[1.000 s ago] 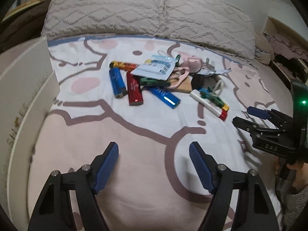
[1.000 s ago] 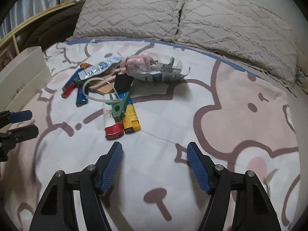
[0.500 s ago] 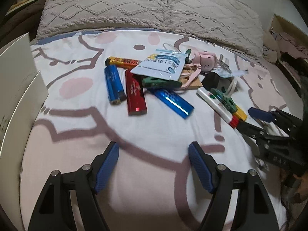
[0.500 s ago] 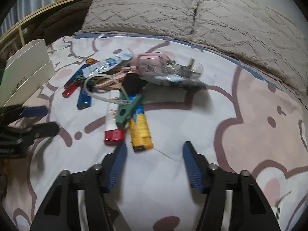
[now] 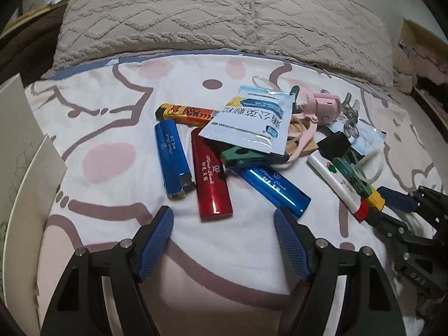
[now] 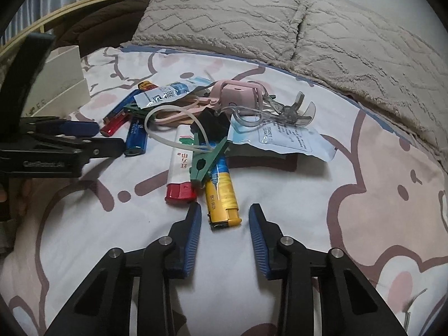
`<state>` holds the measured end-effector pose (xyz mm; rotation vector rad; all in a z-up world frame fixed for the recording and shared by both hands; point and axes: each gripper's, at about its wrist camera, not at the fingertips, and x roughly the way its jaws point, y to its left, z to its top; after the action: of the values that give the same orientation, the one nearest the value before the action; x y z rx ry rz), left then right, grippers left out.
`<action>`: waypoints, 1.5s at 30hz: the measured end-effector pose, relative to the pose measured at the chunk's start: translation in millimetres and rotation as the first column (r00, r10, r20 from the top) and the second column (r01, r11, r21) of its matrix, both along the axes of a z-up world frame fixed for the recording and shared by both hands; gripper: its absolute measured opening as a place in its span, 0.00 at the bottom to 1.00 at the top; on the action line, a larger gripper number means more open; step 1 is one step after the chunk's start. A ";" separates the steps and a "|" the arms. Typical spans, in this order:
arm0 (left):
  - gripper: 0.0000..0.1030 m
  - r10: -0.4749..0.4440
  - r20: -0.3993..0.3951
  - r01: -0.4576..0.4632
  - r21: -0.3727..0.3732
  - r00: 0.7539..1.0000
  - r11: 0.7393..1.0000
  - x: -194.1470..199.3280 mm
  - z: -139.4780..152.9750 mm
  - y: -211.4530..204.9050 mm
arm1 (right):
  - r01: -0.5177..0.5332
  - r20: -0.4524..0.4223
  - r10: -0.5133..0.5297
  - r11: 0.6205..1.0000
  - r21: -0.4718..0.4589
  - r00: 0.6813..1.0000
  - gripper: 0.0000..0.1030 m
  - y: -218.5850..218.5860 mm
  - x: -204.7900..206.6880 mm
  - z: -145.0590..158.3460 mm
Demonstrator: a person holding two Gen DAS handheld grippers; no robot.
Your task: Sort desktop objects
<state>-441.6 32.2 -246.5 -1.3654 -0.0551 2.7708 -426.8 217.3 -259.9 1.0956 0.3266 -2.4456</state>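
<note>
A pile of small objects lies on a bedsheet. In the left wrist view my left gripper is open and empty, just short of a red lighter, with blue lighters either side. A white sachet and a green clip lie behind. In the right wrist view my right gripper is open, narrowed, its fingertips flanking the near end of a yellow lighter. Beside it lie a white and red lighter and a green clip.
A pink device, a clear eyelash curler and another sachet lie at the back of the pile. A white box stands at the left. Grey pillows line the far edge.
Both grippers have moved forward to the pile. The right gripper's jaws have narrowed and now flank the yellow lighter's end. The left now sits just short of the red lighter.
</note>
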 end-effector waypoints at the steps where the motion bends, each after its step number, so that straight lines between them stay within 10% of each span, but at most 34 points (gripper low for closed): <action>1: 0.66 -0.009 -0.002 0.009 -0.003 1.000 1.000 -0.5 0.3 1.3 | -0.002 0.003 0.002 1.000 -0.011 1.000 0.33 1.0 0.5 0.3; 10: 0.26 -0.034 -0.029 0.033 -0.015 0.999 0.999 -0.8 1.8 7.2 | -0.022 0.018 0.023 0.997 -0.074 1.000 0.23 5.9 12.4 1.9; 45: 0.23 -0.089 0.039 0.085 0.091 0.995 0.992 180.6 6.6 19.0 | 0.067 0.149 -0.037 0.978 -0.197 0.988 0.22 45.8 148.6 3.2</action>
<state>-261.0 51.2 -240.0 -1.3720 -0.1167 2.6348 -278.2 263.2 -256.7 1.1966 0.0036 -2.3655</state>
